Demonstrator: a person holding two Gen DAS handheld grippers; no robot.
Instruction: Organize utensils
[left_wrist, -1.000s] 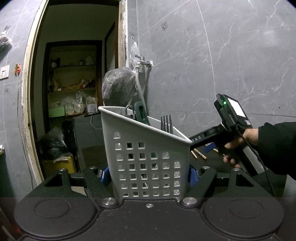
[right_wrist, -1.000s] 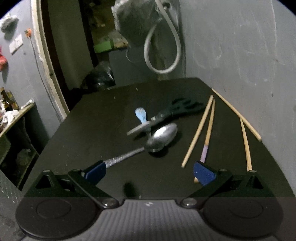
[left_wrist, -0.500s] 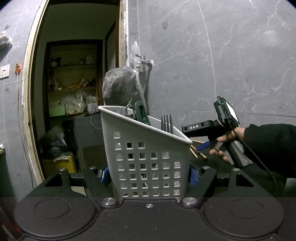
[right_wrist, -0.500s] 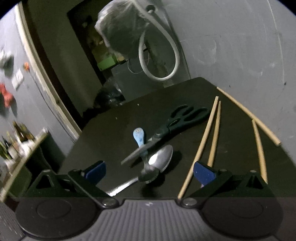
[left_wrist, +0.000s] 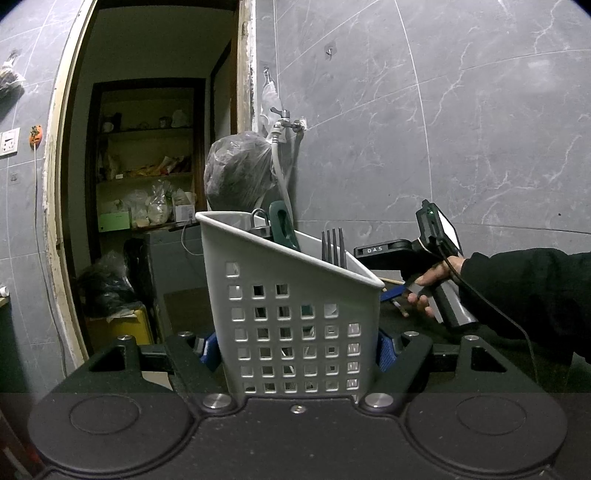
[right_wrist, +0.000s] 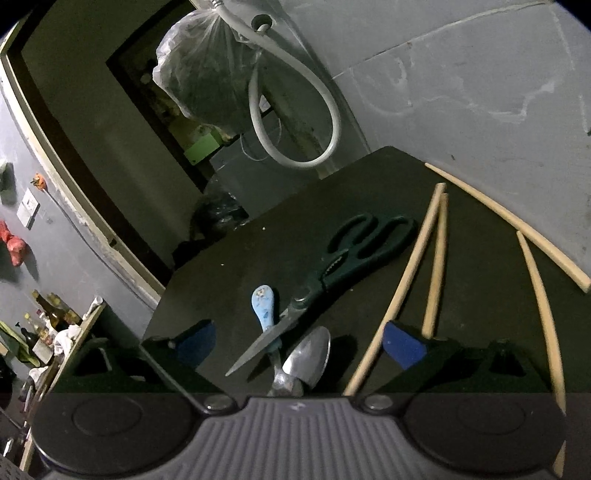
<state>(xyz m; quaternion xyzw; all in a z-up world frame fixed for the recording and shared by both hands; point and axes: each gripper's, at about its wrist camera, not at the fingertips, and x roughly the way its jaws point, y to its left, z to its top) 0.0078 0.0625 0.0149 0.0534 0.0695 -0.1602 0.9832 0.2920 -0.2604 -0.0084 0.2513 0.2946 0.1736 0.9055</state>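
My left gripper (left_wrist: 295, 347) is shut on a white perforated utensil basket (left_wrist: 295, 314), its blue pads pressing both sides. A fork (left_wrist: 333, 247) and a green handle (left_wrist: 282, 229) stand in the basket. My right gripper (right_wrist: 299, 343) hovers low over the black table (right_wrist: 240, 266). Its jaws are closing but still wide, touching nothing. Between them lie the blade of the dark-handled scissors (right_wrist: 354, 254), a metal spoon (right_wrist: 310, 358) and a small blue-handled spoon (right_wrist: 263, 306). Several wooden chopsticks (right_wrist: 406, 273) lie to the right. In the left wrist view a hand (left_wrist: 432, 280) holds the right gripper's body.
A grey hose (right_wrist: 295, 110) and a filled plastic bag (right_wrist: 199, 74) hang from a tap (left_wrist: 284, 122) at the table's far end. A tiled wall (right_wrist: 461, 92) runs along the right. A doorway with shelves (left_wrist: 147, 166) opens on the left.
The right gripper has come forward and lower over the scissors and spoons, rolling as it went. In the left wrist view it slid left, partly behind the basket. The left gripper stayed still.
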